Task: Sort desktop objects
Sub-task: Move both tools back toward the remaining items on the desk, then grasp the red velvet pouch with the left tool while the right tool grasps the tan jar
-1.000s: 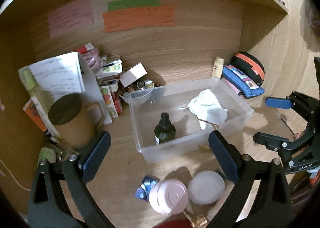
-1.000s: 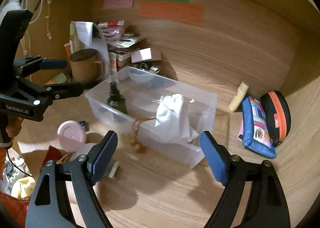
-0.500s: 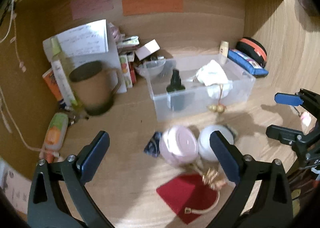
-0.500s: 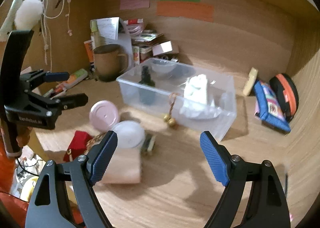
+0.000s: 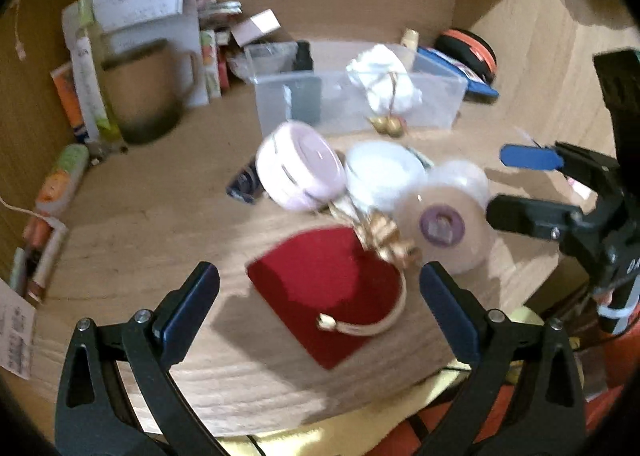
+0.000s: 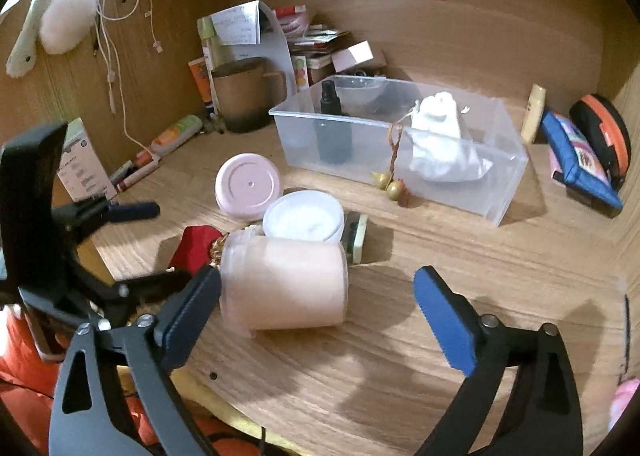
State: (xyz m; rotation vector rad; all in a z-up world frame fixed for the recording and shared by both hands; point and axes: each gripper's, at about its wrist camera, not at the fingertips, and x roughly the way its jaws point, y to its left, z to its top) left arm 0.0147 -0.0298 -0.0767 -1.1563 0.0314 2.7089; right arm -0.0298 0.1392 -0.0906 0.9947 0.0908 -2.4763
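My left gripper (image 5: 320, 296) is open and hangs over a red drawstring pouch (image 5: 332, 296) near the desk's front edge; nothing is gripped. Behind the pouch stand a pink-lidded jar (image 5: 300, 172) and a white jar (image 5: 384, 176). A pale pink jar (image 6: 284, 284) lies on its side between the fingers of my right gripper (image 6: 316, 296). Those jaws are opening: the left pad is at the jar's end and the right pad stands well clear. Farther back, a clear bin (image 6: 460, 192) holds a dark bottle (image 6: 332, 128) and a white pouch (image 6: 440, 144).
A brown mug (image 6: 244, 96), papers and small boxes crowd the back left. A blue pencil case (image 6: 580, 160) and a black-and-orange case (image 6: 604, 132) lie at the right wall. Gold beads (image 6: 390, 184) hang in front of the bin. Pens lie along the left wall.
Both grippers have drawn back and sunk toward the desk's front edge. The red pouch now lies between the left fingers, the pale jar between the right fingers, whose jaws stand wider.
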